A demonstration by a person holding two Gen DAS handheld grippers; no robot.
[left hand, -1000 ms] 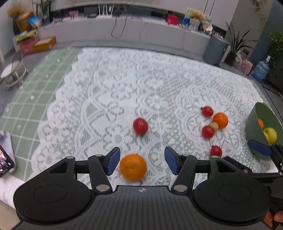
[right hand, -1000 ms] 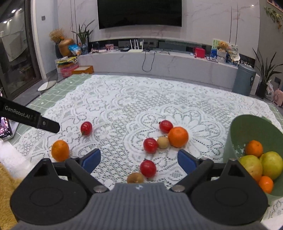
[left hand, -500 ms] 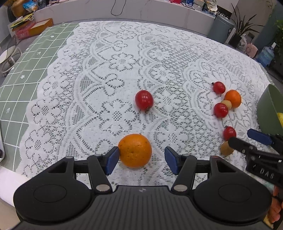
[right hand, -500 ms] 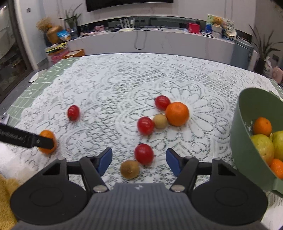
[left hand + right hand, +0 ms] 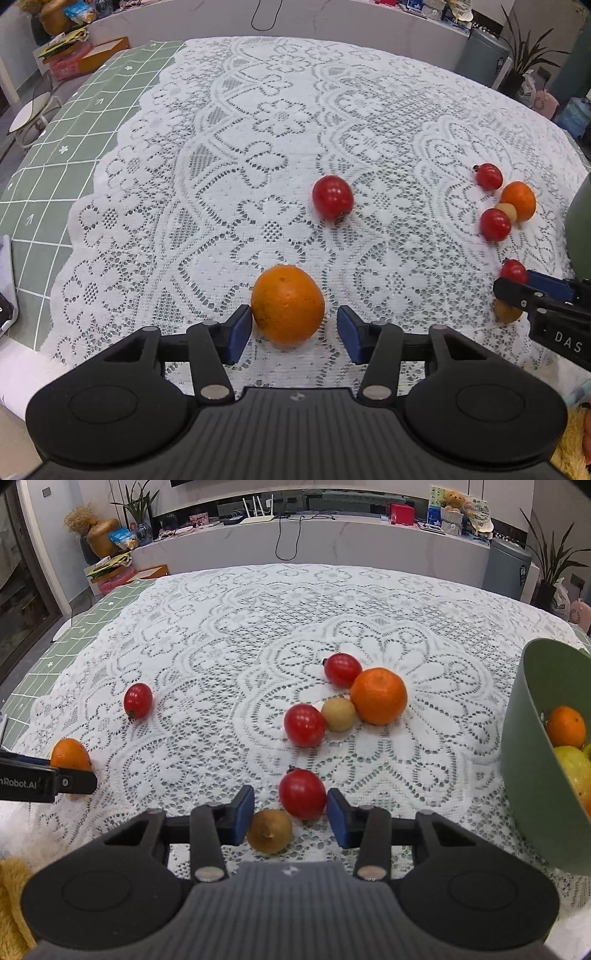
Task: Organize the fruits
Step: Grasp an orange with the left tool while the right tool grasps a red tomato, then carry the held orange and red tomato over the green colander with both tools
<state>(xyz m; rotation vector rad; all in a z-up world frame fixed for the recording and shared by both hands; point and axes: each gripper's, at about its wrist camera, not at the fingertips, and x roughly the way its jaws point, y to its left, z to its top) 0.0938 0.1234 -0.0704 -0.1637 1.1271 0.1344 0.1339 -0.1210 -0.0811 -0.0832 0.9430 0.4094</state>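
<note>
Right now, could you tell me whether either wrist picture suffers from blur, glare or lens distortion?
Left wrist view: strong fisheye bend at the tablecloth edges; the lone tomato looks slightly smeared, the orange between the jaws sharp. Right wrist view: same curving, bending the counter; fruit crisp, small highlights on the near tomato, soft shadows only.

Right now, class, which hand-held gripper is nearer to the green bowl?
Right. The right hand-held gripper, closing around a red tomato, sits just beside the green bowl. The left hand-held gripper is farther away, around an orange.
</note>
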